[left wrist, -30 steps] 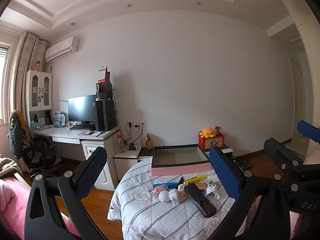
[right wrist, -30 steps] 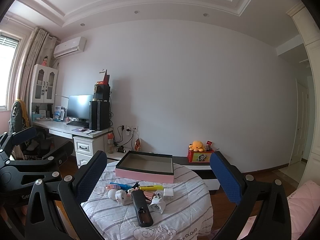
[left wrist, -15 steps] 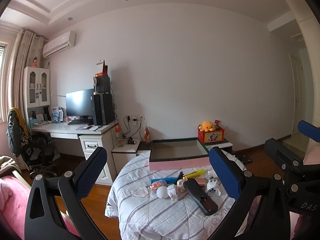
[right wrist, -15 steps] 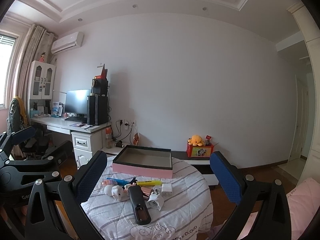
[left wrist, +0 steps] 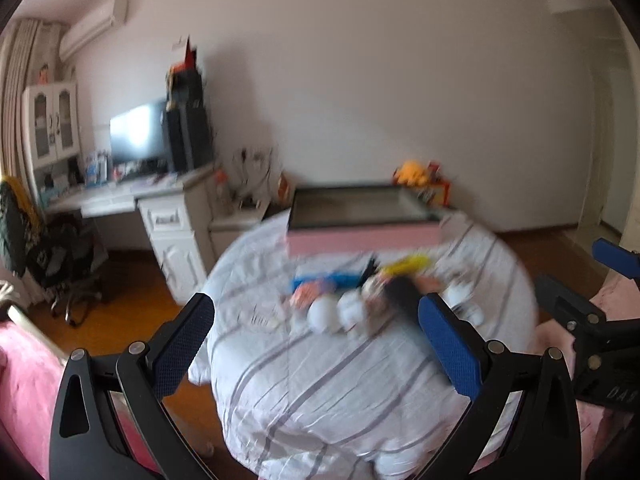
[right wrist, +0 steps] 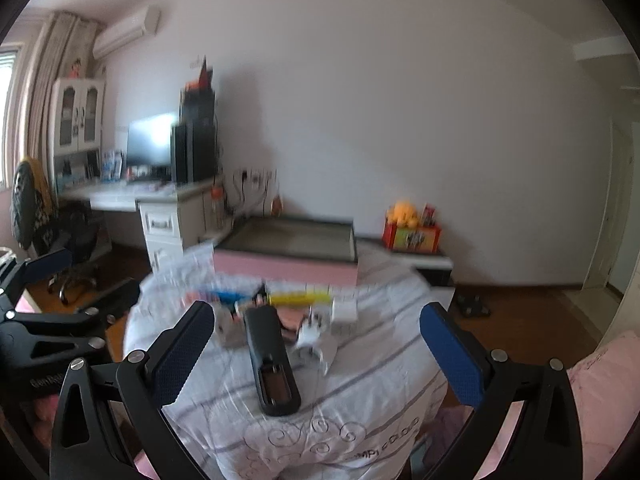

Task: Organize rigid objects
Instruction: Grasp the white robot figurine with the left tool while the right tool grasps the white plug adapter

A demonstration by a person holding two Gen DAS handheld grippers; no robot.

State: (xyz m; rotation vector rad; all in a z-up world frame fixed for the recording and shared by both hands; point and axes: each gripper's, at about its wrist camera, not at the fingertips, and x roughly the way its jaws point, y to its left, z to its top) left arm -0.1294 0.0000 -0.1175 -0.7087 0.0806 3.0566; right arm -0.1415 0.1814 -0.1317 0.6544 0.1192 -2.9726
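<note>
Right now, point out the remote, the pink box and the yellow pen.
remote [right wrist: 272, 356]: right wrist view, middle of body.
pink box [right wrist: 286, 270]: right wrist view, front wall.
yellow pen [right wrist: 300, 299]: right wrist view, mid-barrel.

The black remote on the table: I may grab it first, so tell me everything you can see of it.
The black remote is a long, slim bar, plastic by its look. It lies flat on the striped cloth of the round table, its length running toward the pink box. Its near end shows a recessed panel. The far end sits among the small white and pink items. Neither gripper touches it. Blur hides finer detail.
</note>
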